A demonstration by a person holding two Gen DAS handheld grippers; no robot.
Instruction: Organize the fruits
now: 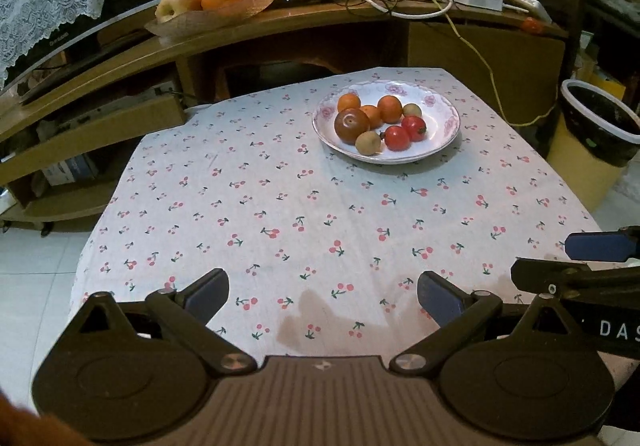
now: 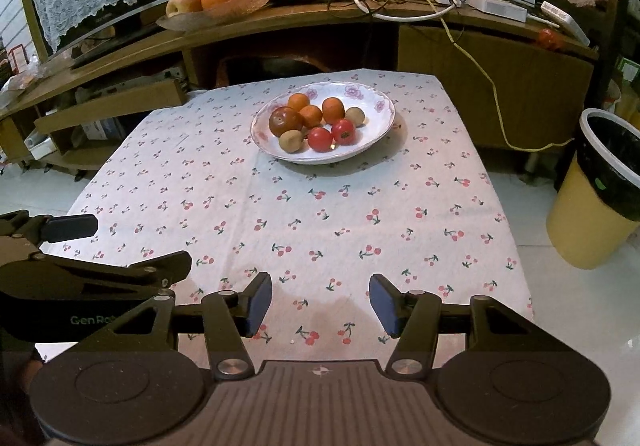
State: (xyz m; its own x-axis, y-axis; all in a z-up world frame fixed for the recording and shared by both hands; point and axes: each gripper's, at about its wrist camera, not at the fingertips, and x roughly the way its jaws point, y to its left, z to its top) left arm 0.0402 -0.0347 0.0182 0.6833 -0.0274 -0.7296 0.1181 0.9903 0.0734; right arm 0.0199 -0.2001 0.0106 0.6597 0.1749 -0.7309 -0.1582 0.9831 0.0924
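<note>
**Both grippers empty at the near edge, fruit plate at the far edge**

Table covered with a white cloth (image 1: 304, 206) printed with small cherries. A stain marks the cloth at the near edge, between the left gripper's fingers.

White plate (image 1: 444, 144) with pink flower rim sits near the far edge of the table, toward the far right corner in the left wrist view. On it, all bunched together: three small oranges (image 1: 389, 109), one larger brown round fruit (image 1: 352, 125), two red tomatoes (image 1: 397, 138), two small tan-green fruits (image 1: 368, 143). Several touch.

Left gripper (image 1: 322, 300): fingers spread wide, nothing between them, held over the near edge of the table. Plate lies well ahead of the fingertips, slightly right of the gap's centre line.

Right gripper (image 2: 320, 304): fingers also apart, holding nothing, over the near edge. Plate (image 2: 376, 128) is well ahead, a little left of centre. The two grippers are side by side, each showing at the edge of the other's view.

Behind the table, a wooden shelf (image 2: 320, 26) carries a shallow bowl (image 2: 180, 21) of large oranges and apples. Yellow bin (image 2: 592, 214) with a black liner stands on the floor off the table's right edge.
</note>
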